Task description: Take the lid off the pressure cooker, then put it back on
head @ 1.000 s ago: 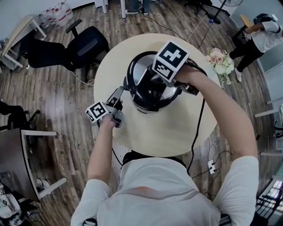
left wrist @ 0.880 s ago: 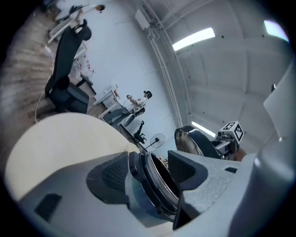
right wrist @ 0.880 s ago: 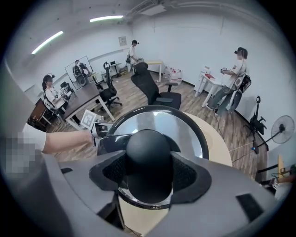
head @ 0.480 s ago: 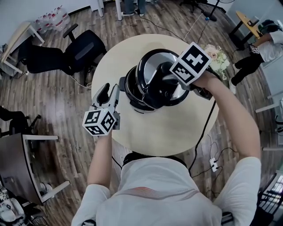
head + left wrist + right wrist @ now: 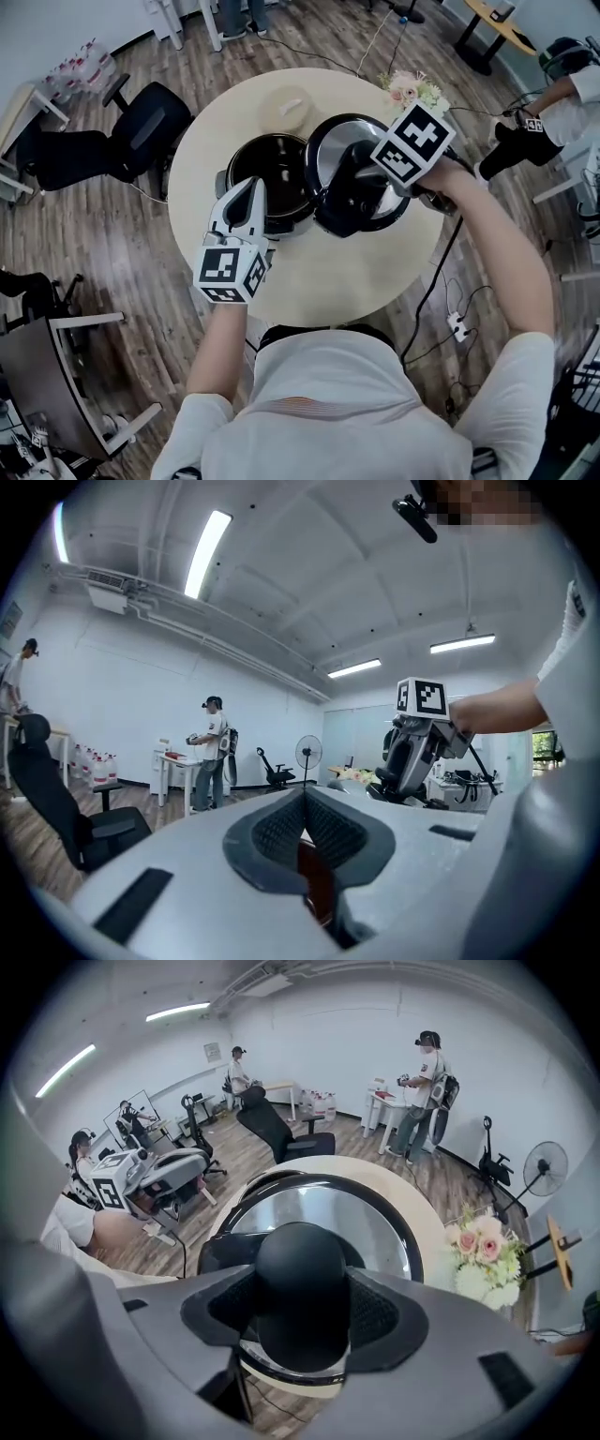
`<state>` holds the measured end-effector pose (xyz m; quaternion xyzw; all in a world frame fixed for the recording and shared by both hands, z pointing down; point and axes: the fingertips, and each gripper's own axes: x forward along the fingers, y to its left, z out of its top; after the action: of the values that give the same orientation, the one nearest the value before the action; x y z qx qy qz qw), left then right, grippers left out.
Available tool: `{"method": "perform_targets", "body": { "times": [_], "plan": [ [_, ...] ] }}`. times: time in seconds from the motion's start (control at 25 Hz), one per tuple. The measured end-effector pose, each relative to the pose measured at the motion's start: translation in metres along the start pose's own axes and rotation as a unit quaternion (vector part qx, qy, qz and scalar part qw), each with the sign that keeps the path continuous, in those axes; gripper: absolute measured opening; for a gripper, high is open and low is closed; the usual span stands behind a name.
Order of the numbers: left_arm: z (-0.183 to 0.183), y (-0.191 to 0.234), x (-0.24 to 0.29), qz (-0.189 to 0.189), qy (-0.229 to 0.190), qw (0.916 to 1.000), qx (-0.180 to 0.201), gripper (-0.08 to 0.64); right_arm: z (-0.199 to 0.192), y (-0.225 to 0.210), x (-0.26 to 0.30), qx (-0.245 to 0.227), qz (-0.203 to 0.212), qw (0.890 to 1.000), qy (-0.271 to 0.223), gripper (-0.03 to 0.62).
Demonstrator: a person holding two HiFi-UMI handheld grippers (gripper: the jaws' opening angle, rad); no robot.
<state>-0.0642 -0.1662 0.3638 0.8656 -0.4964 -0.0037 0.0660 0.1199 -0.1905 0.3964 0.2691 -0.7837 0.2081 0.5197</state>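
Round table (image 5: 328, 277): uncovered pot (image 5: 267, 178); right gripper (image 5: 302, 1288) clamps knob (image 5: 300, 1255) of lid (image 5: 349, 148) beside pot; left gripper (image 5: 305, 803) jaws just closed, empty

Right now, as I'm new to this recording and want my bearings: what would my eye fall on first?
The lid, off and gripped by its black knob in the right gripper, hangs just right of the open pressure cooker on the round table. The left gripper, whose jaws have just closed on nothing, hovers at the cooker's near left. Flowers sit at the table's far edge.
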Motion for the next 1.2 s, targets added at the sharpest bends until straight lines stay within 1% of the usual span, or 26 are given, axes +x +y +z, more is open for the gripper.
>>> {"method": "perform_targets", "body": {
  "times": [0.12, 0.28, 0.4, 0.56, 0.68, 0.84, 1.0, 1.2],
  "plan": [
    [0.000, -0.035, 0.016, -0.032, 0.002, 0.9994, 0.011, 0.005, -0.034, -0.014, -0.008, 0.024, -0.010, 1.000, 0.003, 0.282],
    [0.001, -0.084, 0.034, -0.069, 0.000, 0.9975, 0.011, 0.005, -0.086, -0.035, -0.012, 0.054, -0.021, 0.998, 0.014, 0.282],
    [0.002, -0.115, 0.045, -0.093, 0.002, 0.9955, 0.019, 0.005, -0.123, -0.045, 0.001, 0.071, -0.021, 0.997, 0.034, 0.282],
    [-0.002, -0.146, 0.049, -0.111, 0.012, 0.9934, 0.027, 0.005, -0.166, -0.049, 0.035, 0.084, -0.011, 0.994, 0.064, 0.282],
    [-0.003, -0.160, 0.048, -0.114, 0.018, 0.9927, 0.035, 0.005, -0.186, -0.053, 0.061, 0.091, -0.008, 0.993, 0.071, 0.282],
    [-0.008, -0.167, 0.051, -0.110, 0.027, 0.9929, 0.035, 0.005, -0.207, -0.056, 0.098, 0.090, -0.001, 0.992, 0.089, 0.282],
    [-0.015, -0.169, 0.054, -0.101, 0.038, 0.9936, 0.032, 0.005, -0.226, -0.060, 0.136, 0.085, 0.004, 0.990, 0.111, 0.282],
    [-0.022, -0.161, 0.049, -0.088, 0.053, 0.9938, 0.043, 0.005, -0.244, -0.058, 0.174, 0.082, 0.011, 0.988, 0.128, 0.282]
  ]
}}
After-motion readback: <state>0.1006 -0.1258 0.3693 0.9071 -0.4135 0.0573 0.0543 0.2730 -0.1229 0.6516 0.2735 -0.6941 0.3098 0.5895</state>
